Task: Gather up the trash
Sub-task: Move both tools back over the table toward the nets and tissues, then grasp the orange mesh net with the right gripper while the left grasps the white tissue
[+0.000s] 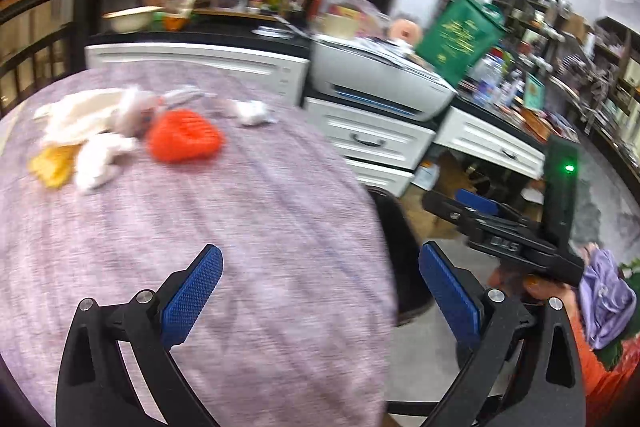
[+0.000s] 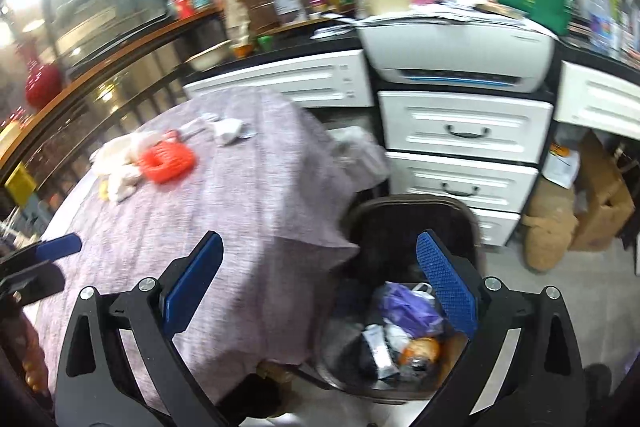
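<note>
Both jaws apart, empty; reach the left gripper (image 1: 320, 299) squarely over that crumpled white tissue (image 1: 251, 111) on the mauve-clothed worktop (image 1: 240, 207)

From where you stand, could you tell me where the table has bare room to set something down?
The near half of the purple tablecloth is bare, from the orange basket down to the left gripper. The far left is crowded: white wrappers, a yellow scrap, a crumpled tissue.
</note>
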